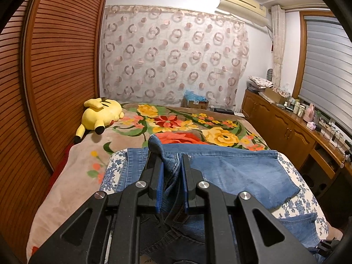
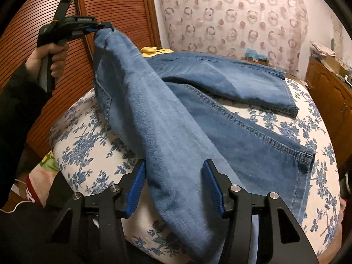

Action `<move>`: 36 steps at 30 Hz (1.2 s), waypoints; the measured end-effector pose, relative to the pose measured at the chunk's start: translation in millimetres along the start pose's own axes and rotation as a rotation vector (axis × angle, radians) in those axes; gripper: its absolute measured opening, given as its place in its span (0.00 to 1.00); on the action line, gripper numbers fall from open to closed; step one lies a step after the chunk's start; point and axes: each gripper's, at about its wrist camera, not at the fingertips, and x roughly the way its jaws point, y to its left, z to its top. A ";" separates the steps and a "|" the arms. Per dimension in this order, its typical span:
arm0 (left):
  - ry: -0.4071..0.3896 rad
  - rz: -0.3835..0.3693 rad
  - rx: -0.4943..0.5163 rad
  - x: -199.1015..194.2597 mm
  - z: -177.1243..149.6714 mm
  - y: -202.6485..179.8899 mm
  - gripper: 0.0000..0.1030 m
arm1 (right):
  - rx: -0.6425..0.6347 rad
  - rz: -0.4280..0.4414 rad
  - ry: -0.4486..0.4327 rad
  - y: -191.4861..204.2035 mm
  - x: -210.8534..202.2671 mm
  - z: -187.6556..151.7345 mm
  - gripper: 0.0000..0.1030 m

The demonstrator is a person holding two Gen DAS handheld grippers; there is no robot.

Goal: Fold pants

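Here the left gripper (image 1: 172, 161) was clenched on a raised corner of the jeans (image 2: 198, 101), which otherwise lay across the blue-flowered cushion (image 2: 83, 132). The right gripper (image 2: 173, 167) stood unclenched, its jaws straddling the lifted denim fold without pinching it.

We see faded blue denim pants (image 2: 176, 118), a coarse woven cloth with raised double stitching along the seams and hems. They lie on a white cotton cover printed with blue flowers (image 2: 83, 136), matt and smooth. The left tool (image 1: 171, 165) is matt black plastic with ribbed blue pads and bright polished metal pivot pins; the right tool (image 2: 173, 184) looks the same. We note a fleecy flowered blanket (image 1: 176, 123), a fuzzy yellow plush toy (image 1: 101, 114), and a glossy slatted brown wooden door (image 1: 61, 66).
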 end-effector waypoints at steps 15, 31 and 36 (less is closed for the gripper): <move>-0.032 -0.012 -0.016 -9.1 2.2 2.2 0.15 | -0.052 -0.038 -0.119 -28.4 -20.6 52.7 0.03; -0.063 -0.012 -0.065 16.7 36.7 23.6 0.15 | -0.145 -0.145 -0.233 -45.2 -13.6 143.1 0.01; -0.065 -0.010 -0.089 34.5 45.1 30.7 0.15 | -0.154 -0.167 -0.249 -50.7 11.5 167.0 0.01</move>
